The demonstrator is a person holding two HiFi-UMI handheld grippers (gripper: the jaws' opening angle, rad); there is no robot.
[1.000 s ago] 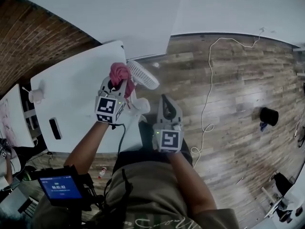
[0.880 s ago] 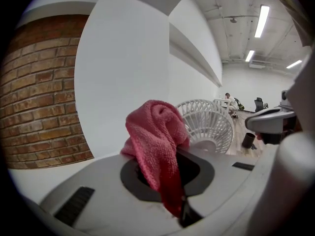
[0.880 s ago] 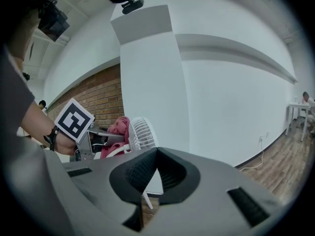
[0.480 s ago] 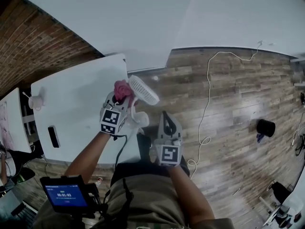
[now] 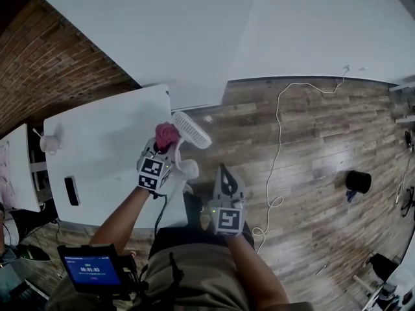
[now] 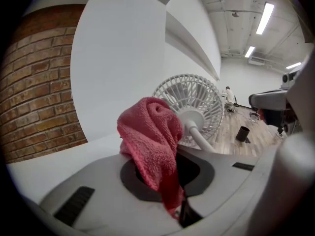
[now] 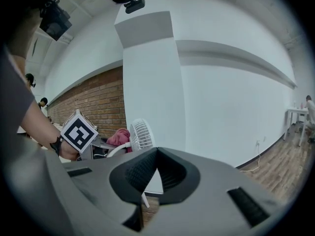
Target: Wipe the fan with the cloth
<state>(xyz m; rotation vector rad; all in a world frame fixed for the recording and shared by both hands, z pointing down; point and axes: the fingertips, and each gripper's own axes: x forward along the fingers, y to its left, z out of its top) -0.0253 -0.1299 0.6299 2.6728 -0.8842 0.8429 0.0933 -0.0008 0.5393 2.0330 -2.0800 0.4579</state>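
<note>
In the head view, the left gripper point(image 5: 162, 149) reaches toward 12 o'clock over the right edge of the white rectangular table point(image 5: 97, 154). Its jaws are clamped on a pink terry cloth point(image 5: 166, 133). In the left gripper view the cloth point(image 6: 155, 141) runs up out of the narrow gap between the jaws and bunches into a rounded wad past the tips, at 12 o'clock from them.

The small white desk fan with the round slatted grille point(image 5: 191, 129) stands at the table's right edge, with its head tilted out toward the wood-plank floor point(image 5: 311, 148). The fan's head sits just beside the cloth, at about 2 o'clock from it. In the left gripper view the grille point(image 6: 189, 107) shows right behind the wad, and the cloth's right edge overlaps the hub. Whether the two actually touch cannot be told.

The right gripper point(image 5: 225, 177) hovers off the table at about 5 o'clock from the fan, pointing toward 12 o'clock. Its jaws are pressed together with nothing between them. In its own view the fan point(image 7: 140, 134) and the cloth point(image 7: 118, 137) show beyond the jaws at about 11 o'clock.
</note>
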